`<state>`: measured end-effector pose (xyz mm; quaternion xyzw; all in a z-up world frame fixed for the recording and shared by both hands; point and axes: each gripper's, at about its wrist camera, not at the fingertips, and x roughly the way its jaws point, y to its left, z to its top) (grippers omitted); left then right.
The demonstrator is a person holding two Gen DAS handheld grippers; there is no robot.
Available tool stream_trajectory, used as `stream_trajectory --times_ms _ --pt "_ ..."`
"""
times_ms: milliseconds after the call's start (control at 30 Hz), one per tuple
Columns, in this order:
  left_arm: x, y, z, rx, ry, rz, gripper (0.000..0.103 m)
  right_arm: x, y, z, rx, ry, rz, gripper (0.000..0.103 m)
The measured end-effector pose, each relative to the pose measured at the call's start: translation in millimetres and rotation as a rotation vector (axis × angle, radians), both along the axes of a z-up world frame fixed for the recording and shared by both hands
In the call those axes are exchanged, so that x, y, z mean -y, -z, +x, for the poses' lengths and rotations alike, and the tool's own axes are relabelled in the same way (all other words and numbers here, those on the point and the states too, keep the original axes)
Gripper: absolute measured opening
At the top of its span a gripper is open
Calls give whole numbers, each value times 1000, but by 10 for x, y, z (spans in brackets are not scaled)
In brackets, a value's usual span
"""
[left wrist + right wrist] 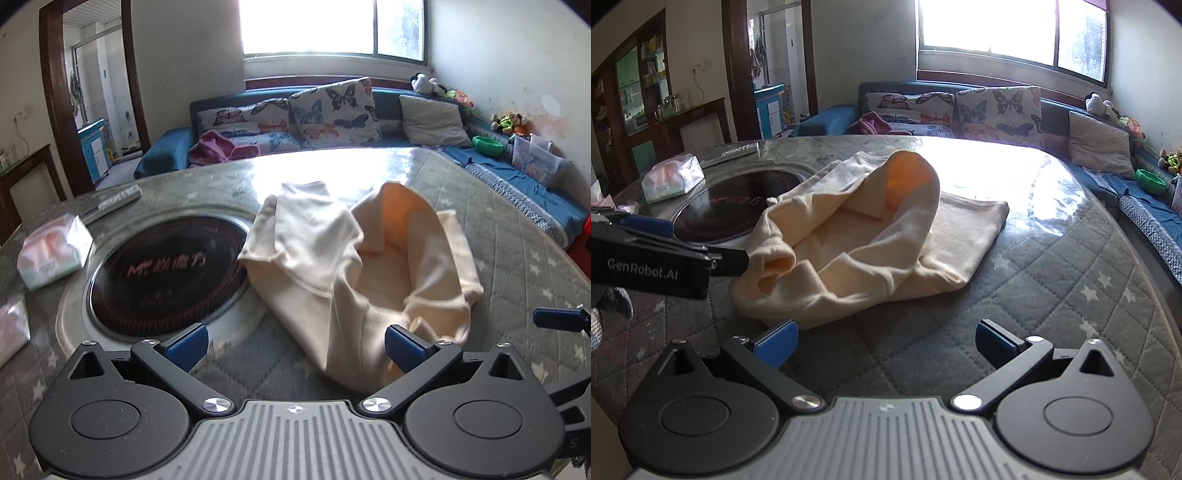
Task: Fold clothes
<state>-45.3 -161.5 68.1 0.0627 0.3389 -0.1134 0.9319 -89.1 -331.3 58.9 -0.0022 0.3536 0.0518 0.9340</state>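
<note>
The cream garment (354, 273) lay rumpled mid-table, one edge overlapping the inset burner (166, 269). Left gripper (295, 345) and right gripper (886, 343) both stood spread, empty. Only the right view showed the garment's flat far corner.

A cream garment (354, 273) is showing a warmer orange tint inside its raised fold at frame centre. The table cover (1052, 314) below it is showing grey quilting with pale stars. At left, the round hob (166, 273) is appearing black with reddish lettering. Blue pads (186, 341) are tipping the black grippers along the bottom. In the upper middle, cushions (332, 107) are displaying multicoloured butterflies on white, against a blue sofa (166, 151).
</note>
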Motion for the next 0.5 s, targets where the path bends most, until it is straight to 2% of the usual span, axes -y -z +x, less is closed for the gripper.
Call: stream_trajectory --times_ms 300,433,500 --pt "147 -137 393 66 76 1 101 155 -139 285 33 1 -15 103" --pt "281 -127 603 72 146 16 92 246 -172 524 45 14 -38 99" --pt "360 -83 711 61 169 42 87 308 -187 663 45 20 -33 93"
